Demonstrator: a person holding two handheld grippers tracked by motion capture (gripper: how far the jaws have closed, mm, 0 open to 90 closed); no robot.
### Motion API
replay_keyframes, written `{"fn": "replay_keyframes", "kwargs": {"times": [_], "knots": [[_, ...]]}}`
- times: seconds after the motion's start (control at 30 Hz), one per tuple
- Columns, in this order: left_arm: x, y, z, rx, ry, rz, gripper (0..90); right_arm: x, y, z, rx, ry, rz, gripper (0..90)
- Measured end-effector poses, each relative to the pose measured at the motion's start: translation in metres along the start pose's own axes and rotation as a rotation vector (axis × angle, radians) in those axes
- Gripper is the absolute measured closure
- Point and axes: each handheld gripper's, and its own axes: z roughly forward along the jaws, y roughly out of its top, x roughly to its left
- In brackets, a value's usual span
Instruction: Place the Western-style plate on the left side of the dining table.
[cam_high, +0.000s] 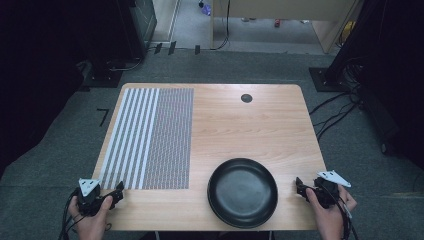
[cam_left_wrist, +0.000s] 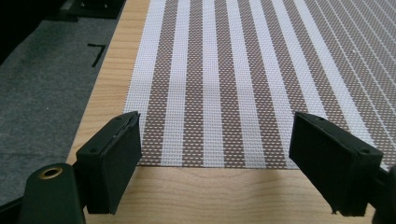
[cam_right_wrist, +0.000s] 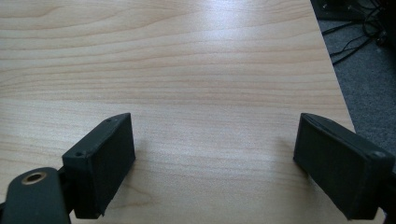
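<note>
At the near edge of the bench (cam_high: 250, 120) both tools rest with nothing held. The left tool (cam_high: 119, 192) has its jaws wide apart, pointed at the near edge of the striped placemat (cam_high: 150, 135), which lies just ahead of them and flat on the left half of the bench. The right tool (cam_high: 299, 187) is likewise spread open over bare wood at the near right corner.

Between them, close to the front edge, sits the black plate (cam_high: 242, 192) — shallow, round, glossy. It looks rigid and fairly heavy, probably slick and breakable, so the raised rim is the place to pinch. The mat appears a thin woven sheet — light, limp, likely to sag — best taken at a near corner or edge, where a jaw can slip under.

Farther on, the pale wood-grain top is smooth, with a small dark round cap (cam_high: 246, 98) near the far edge. Beyond lie grey carpet (cam_high: 240, 65), trailing cables (cam_high: 335, 115) on the right and dark stands at the sides.
</note>
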Motion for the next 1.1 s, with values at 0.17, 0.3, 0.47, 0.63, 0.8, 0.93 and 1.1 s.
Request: {"fn": "replay_keyframes", "kwargs": {"times": [0.17,0.3,0.47,0.63,0.8,0.93,1.1], "knots": [[-0.002,0.002,-0.002,-0.009,-0.022,-0.036,16.8,0.000,0.000,0.000,0.000,0.000,0.000,12.0],[-0.010,0.009,-0.008,-0.034,-0.022,-0.031,16.8,0.000,0.000,0.000,0.000,0.000,0.000,12.0],[-0.023,0.019,-0.014,-0.053,-0.060,-0.023,16.9,0.000,0.000,0.000,0.000,0.000,0.000,12.0],[-0.044,0.029,-0.022,-0.076,-0.130,-0.012,17.5,0.000,0.000,0.000,-0.001,0.001,-0.002,12.0],[-0.062,0.036,-0.024,-0.089,-0.165,0.013,17.5,0.000,0.000,0.000,0.000,0.000,0.000,12.0],[-0.079,0.043,-0.023,-0.088,-0.197,0.023,17.5,0.000,0.000,0.000,0.000,0.000,0.000,12.0],[-0.101,0.054,-0.021,-0.100,-0.231,0.045,17.5,0.000,0.000,0.000,0.000,0.000,0.000,12.0]]}}
